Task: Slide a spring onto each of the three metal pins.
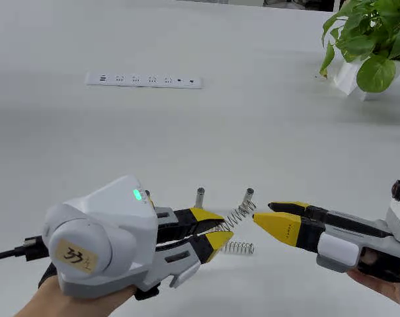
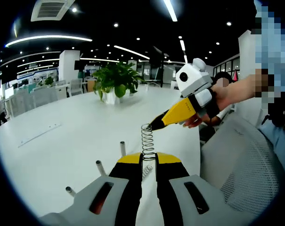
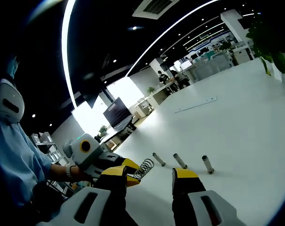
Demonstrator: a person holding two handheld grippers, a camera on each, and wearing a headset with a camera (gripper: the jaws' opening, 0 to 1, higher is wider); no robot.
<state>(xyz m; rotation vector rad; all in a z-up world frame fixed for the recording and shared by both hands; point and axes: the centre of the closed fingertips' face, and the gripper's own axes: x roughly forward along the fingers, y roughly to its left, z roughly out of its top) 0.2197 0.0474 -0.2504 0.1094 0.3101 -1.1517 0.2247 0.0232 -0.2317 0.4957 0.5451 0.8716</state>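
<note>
A round sticker on the left gripper bears handwriting that looks like "33". Its jaws pinch one end of a spring, tilted up toward the right gripper, whose jaws stand apart and empty. A second spring lies on the white table near three upright metal pins.
</note>
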